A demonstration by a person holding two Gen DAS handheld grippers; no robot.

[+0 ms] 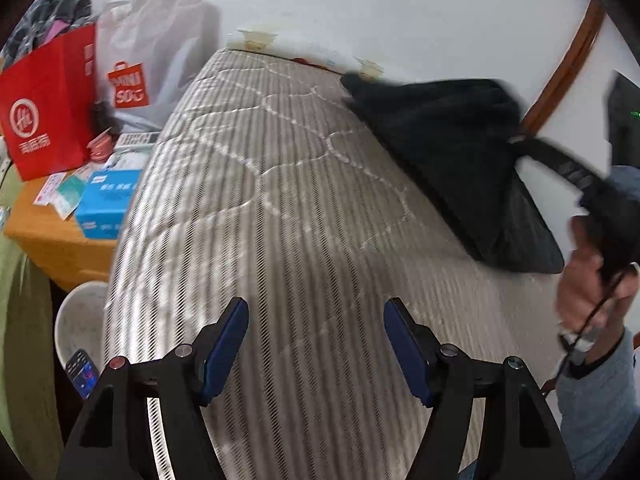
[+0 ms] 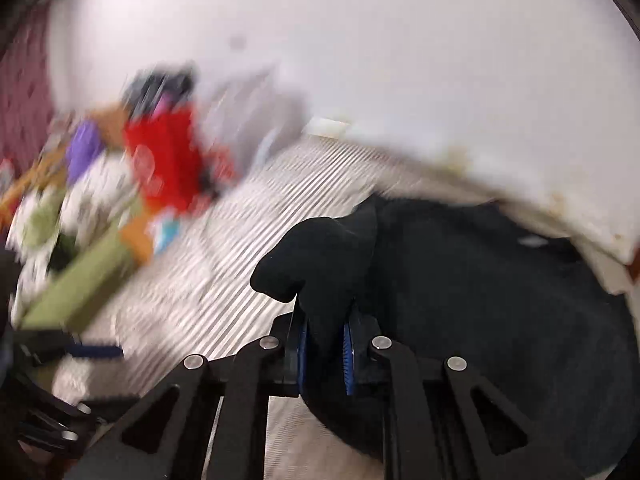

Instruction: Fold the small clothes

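Note:
A black garment [image 1: 452, 152] hangs in the air over the right side of the striped mattress [image 1: 280, 208], blurred by motion. My right gripper [image 2: 325, 340] is shut on a bunched edge of the black garment [image 2: 480, 300], which fills the right half of the right wrist view. In the left wrist view the right gripper [image 1: 520, 144] shows at the far right with the hand holding it. My left gripper [image 1: 316, 316] is open and empty above the near part of the mattress.
A wooden bedside table [image 1: 52, 236] at left carries a red paper bag [image 1: 48, 108], a white Miniso bag [image 1: 156, 48] and a blue box [image 1: 108, 204]. A white bin [image 1: 80, 324] stands beside the bed. A white wall lies behind.

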